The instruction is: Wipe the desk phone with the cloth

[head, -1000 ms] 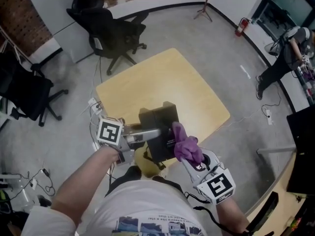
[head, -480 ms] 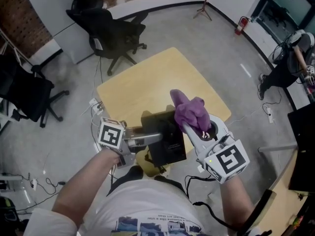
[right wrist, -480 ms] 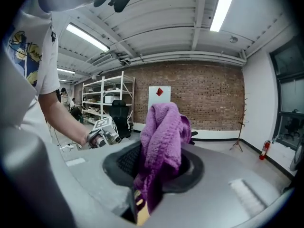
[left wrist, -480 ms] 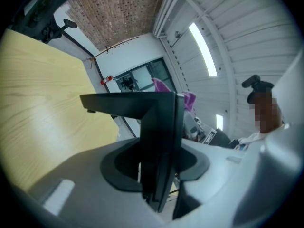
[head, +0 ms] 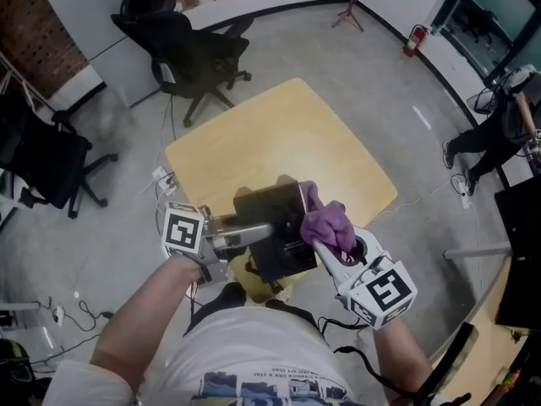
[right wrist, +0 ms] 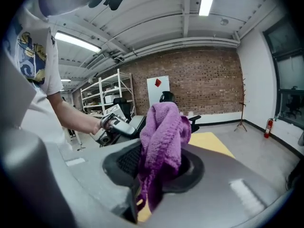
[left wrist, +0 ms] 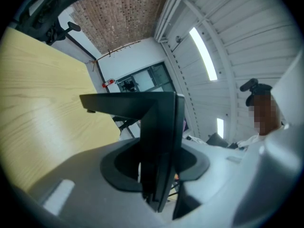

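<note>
Currently the left claw (head: 269, 229) clamps the desk phone (head: 270, 201) and the right claw (right wrist: 152, 175) clamps the cloth (head: 328, 225) just beside it, apparently mid-wipe; next the cloth probably must rub across the phone's side.

The left gripper (left wrist: 156, 172) has its grey jaws closed on the thin edge of a black plastic desk phone (left wrist: 159, 122), dark pads pressing it from both sides. The phone stands edge-on straight ahead, a flat part jutting left at its top. Left of the jaws lies a pale wooden tabletop (left wrist: 42, 103). Beyond, above the jaws, are a red brick wall (left wrist: 123, 13) and a long ceiling light (left wrist: 203, 53). A person in white (left wrist: 273, 141) is at the right.
</note>
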`<state>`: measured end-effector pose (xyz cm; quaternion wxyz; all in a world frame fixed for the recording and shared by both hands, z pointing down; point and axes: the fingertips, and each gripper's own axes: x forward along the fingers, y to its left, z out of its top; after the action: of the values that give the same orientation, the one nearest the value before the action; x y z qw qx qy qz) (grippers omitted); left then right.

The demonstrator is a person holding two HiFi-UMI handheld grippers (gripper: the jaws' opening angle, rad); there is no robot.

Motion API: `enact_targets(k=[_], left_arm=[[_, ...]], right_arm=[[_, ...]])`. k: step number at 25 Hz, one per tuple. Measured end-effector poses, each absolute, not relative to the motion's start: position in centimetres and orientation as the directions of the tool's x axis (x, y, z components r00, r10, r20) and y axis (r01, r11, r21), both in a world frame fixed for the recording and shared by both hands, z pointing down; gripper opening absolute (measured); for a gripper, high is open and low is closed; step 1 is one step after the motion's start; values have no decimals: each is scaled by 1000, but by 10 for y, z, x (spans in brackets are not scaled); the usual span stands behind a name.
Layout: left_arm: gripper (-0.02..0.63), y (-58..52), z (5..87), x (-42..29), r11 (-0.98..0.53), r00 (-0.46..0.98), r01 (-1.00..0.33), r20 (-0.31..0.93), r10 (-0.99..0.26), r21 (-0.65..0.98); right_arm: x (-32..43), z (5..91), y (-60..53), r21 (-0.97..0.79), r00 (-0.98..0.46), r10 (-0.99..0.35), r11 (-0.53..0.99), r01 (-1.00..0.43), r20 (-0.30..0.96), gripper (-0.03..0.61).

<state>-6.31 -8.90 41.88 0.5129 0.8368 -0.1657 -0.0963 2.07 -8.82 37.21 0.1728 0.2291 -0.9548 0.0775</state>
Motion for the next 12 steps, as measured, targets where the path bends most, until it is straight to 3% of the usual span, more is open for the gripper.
enact_targets(k=[12], left_arm=[[179,-103,416,-69,-419,919,-189,10,-394,888]], right_arm=[[59,420,-48,-175,-803,-367,853,-492,469,104]])
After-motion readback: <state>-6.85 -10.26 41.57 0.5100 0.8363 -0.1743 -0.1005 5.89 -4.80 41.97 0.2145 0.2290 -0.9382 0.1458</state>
